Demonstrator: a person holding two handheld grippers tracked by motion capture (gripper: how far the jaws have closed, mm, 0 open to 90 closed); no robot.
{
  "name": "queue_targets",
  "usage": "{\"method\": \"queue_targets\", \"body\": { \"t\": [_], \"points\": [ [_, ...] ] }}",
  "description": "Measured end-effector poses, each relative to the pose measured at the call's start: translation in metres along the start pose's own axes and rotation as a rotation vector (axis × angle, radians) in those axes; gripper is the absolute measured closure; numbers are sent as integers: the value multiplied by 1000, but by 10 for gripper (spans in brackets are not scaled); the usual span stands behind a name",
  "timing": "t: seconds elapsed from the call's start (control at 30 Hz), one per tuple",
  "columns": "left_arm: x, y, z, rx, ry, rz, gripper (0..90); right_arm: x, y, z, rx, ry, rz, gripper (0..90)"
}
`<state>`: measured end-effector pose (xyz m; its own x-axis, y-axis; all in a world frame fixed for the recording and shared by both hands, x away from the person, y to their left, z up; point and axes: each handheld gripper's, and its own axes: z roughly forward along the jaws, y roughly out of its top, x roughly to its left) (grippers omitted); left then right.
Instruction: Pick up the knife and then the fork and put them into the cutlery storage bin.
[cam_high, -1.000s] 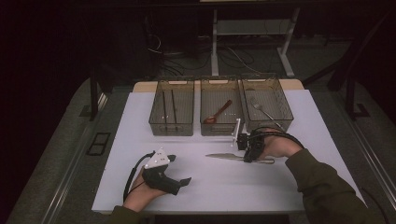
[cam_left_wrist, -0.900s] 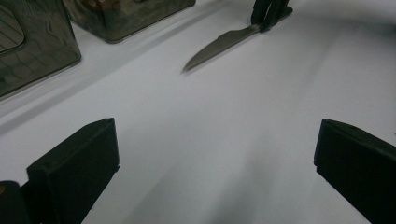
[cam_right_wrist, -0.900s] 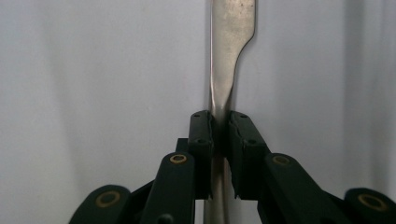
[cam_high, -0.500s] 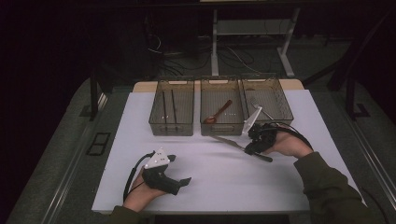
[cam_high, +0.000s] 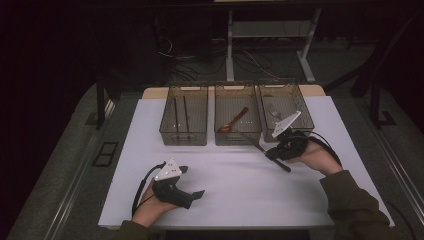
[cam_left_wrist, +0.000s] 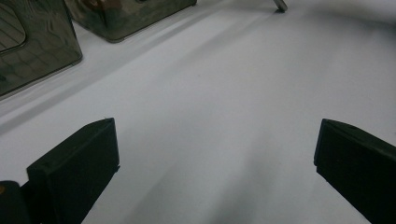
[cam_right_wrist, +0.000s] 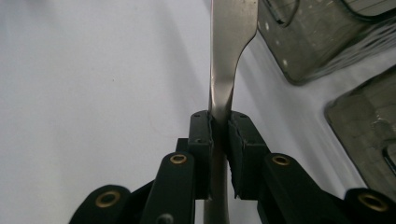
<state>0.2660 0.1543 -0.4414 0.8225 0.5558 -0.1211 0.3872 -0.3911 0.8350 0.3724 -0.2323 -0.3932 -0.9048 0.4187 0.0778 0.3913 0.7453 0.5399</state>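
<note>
Knife (cam_high: 260, 148) is the thing in hand: a table knife clamped between the two black jaws of the right claw (cam_high: 280, 150), which presses its pads on the narrow neck where the handle meets the blade. In the right gripper view the knife (cam_right_wrist: 224, 70) runs straight up from the closed jaws of the right claw (cam_right_wrist: 220, 140), its steel widening towards the top of the picture. In the high view the knife lies slantwise above the white tabletop (cam_high: 240, 185), its blade end pointing up and left towards the front wall of the middle bin (cam_high: 237, 137) and its handle end pointing down and right, below the claw. Whether the knife touches the tabletop cannot be told.

Three smoky, see-through bins stand in a row at the far side of the tabletop. The left bin (cam_high: 182, 139) holds two dark chopsticks (cam_high: 179, 116), the middle bin holds a brown spoon (cam_high: 234, 121), and the right bin (cam_high: 300, 100) holds a fork (cam_high: 274, 113). The right claw hovers just in front of the right bin.

The left claw (cam_high: 192, 182) rests low near the front edge of the tabletop, well apart from the knife. In the left gripper view the left claw (cam_left_wrist: 215, 163) stands wide, with bare white tabletop between its jaws.
</note>
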Motion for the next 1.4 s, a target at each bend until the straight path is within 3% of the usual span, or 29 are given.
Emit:
{"method": "queue_targets", "body": {
  "t": [0.23, 0.67, 0.93, 1.1, 1.4],
  "points": [
    [1, 0, -1, 2, 4, -1, 0, -3, -11, -7, -82, 1, 61, 792],
    [2, 0, -1, 4, 2, 3, 0, -19, -31, -24, -291, 20, 191, 792],
    [2, 0, -1, 3, 1, 1, 0, -26, -39, -39, -464, 4, 273, 792],
    [2, 0, 0, 1, 1, 0, 0, -29, -45, -51, -585, -40, 323, 792],
    [2, 0, 1, 6, 1, -1, 0, -40, -44, -72, -662, -155, 343, 792]
  ]
}}
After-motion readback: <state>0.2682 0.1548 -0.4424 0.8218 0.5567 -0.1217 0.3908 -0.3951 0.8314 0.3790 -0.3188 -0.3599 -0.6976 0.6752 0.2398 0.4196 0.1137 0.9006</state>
